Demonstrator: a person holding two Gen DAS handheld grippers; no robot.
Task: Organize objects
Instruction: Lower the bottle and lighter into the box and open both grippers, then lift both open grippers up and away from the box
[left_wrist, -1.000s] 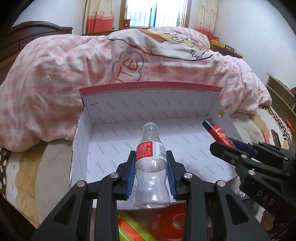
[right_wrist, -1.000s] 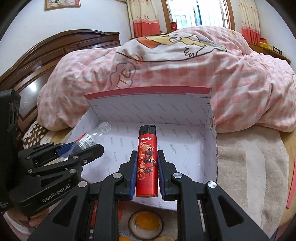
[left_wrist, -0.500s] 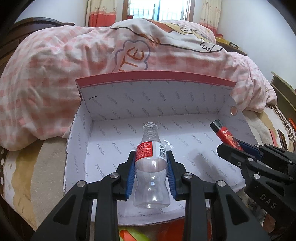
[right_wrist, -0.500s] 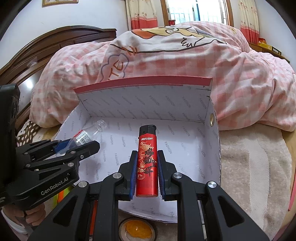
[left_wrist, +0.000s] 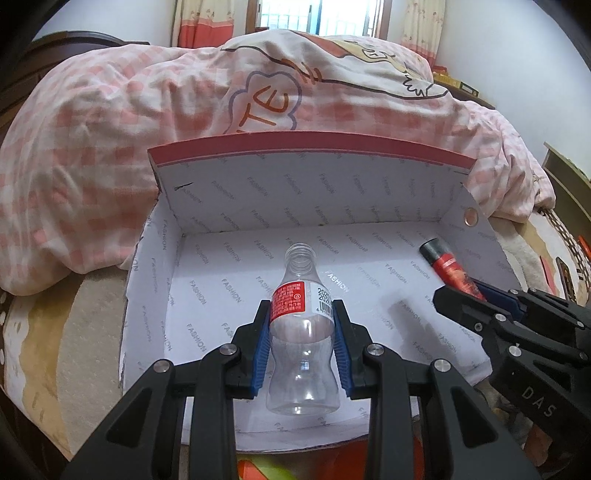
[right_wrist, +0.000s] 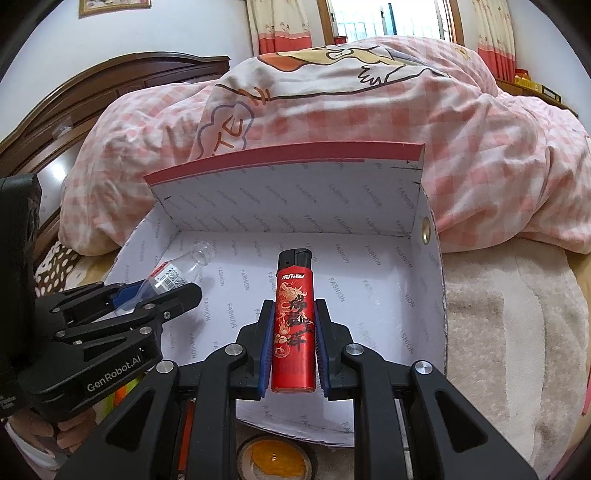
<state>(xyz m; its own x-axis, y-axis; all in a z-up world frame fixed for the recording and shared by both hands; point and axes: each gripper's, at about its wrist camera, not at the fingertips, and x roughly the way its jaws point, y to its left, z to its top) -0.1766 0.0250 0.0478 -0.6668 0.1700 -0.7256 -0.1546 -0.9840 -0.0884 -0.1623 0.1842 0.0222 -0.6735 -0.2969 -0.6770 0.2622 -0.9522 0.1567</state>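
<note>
Now both grippers hover over the open box (left_wrist: 258, 206) on the bed, left gripper (left_wrist: 301, 343) jaws clamped on the empty bottle (left_wrist: 301, 332), right gripper (right_wrist: 293, 339) jaws gripping the lighter (right_wrist: 293, 325), each seemingly pointing lengthwise toward the far wall

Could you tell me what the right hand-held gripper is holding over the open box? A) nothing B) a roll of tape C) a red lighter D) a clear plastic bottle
C: the right hand-held gripper is shut on the red lighter, above the white box.
</note>
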